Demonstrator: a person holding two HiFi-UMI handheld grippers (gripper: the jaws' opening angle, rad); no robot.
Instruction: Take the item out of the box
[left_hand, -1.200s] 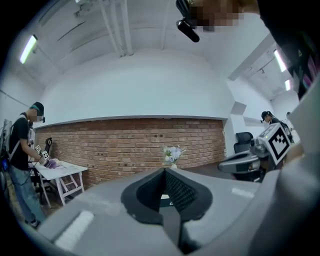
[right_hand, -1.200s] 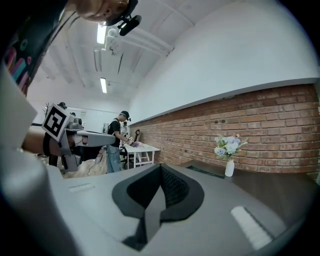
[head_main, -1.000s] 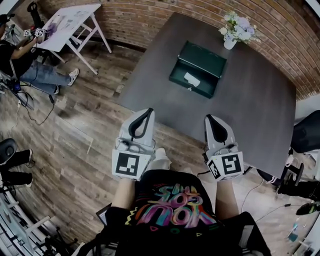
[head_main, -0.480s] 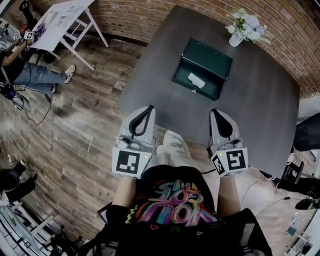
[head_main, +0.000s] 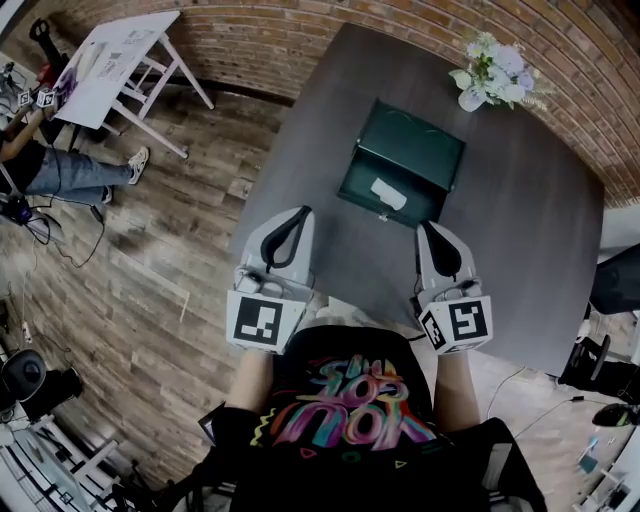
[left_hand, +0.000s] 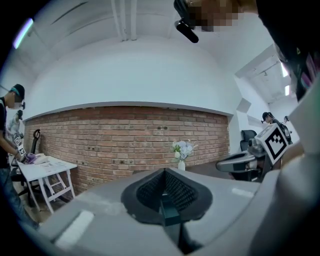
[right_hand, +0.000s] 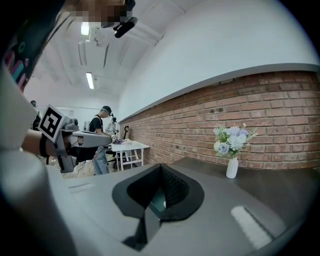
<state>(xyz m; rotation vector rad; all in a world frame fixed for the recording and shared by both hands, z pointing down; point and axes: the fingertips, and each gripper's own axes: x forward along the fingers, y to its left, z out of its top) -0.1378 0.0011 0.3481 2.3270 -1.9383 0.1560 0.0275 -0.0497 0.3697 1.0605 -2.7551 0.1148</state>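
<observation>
A dark green box (head_main: 412, 143) stands open on the grey table (head_main: 520, 230), with a white item (head_main: 387, 193) lying inside it. My left gripper (head_main: 302, 212) is shut and empty, over the table's near edge, short of the box and to its left. The right gripper (head_main: 424, 227) is also shut and empty, just below the box's right corner. In the left gripper view the jaws (left_hand: 164, 171) meet at the tips and a bit of the green box (left_hand: 169, 214) shows through the gap. The right gripper view shows its jaws (right_hand: 160, 167) together as well.
A white vase of flowers (head_main: 472, 93) stands at the table's far side, near the brick wall (head_main: 300, 35). A white folding table (head_main: 110, 60) and a seated person (head_main: 60, 170) are far left. A dark chair (head_main: 615, 280) is beside the table's right edge.
Both grippers have moved forward from above the floor to the table's near edge. The box now lies closer in front of them. Both stay shut.
</observation>
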